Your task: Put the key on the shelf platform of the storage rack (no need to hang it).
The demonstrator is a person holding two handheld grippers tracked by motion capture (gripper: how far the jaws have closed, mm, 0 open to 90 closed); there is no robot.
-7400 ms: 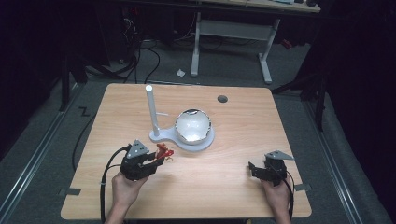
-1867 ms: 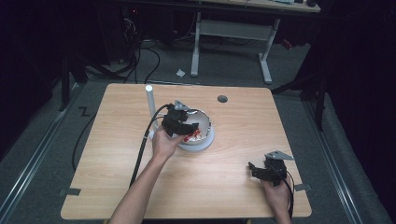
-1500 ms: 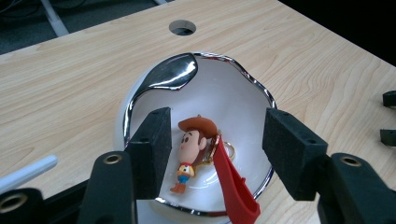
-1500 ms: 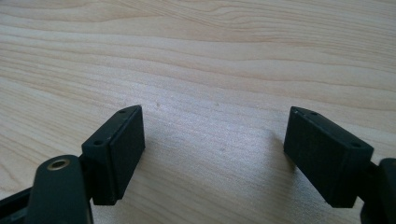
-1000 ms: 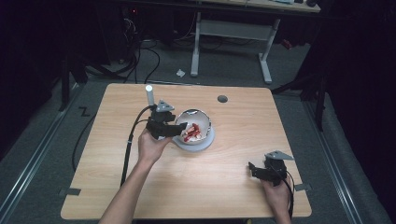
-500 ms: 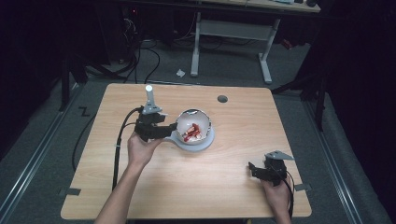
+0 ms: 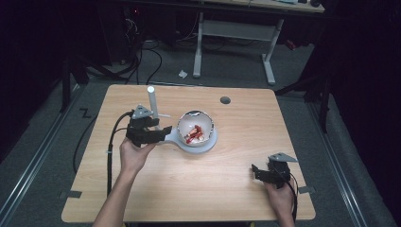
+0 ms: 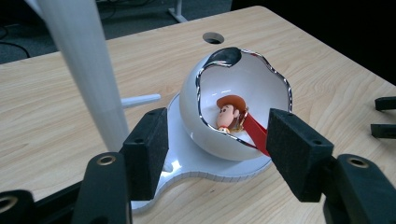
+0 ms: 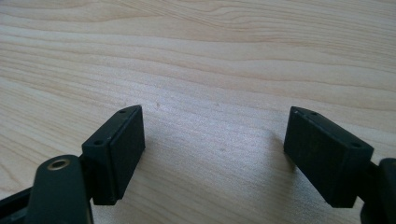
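A white egg-shaped shell (image 7: pixel 209 121) (image 8: pixel 191 109) with a chrome rim sits on a white base (image 7: pixel 204 146) in the middle of the table. Inside it lies a small cowboy figure (image 7: pixel 195 134) (image 8: pixel 228 112) with a red strap (image 8: pixel 255 131). My left gripper (image 7: pixel 163 134) (image 8: pixel 218 144) hovers just left of the shell, jaws open and pointed at it, nothing between them. My right gripper (image 7: pixel 256 171) (image 9: pixel 212 142) rests open on the bare wood at the front right.
A white upright pole (image 7: pixel 152 101) (image 8: pixel 83 60) with a short side peg (image 8: pixel 141 99) stands on the base, close beside my left gripper. A round hole (image 7: pixel 225 100) (image 8: pixel 213 38) marks the table's far side. Dark floor, cables and a desk frame lie beyond.
My left gripper has drawn back leftward from over the shell to beside the pole. The cowboy figure, earlier on the table by that gripper, now lies in the shell. The right gripper has stayed still.
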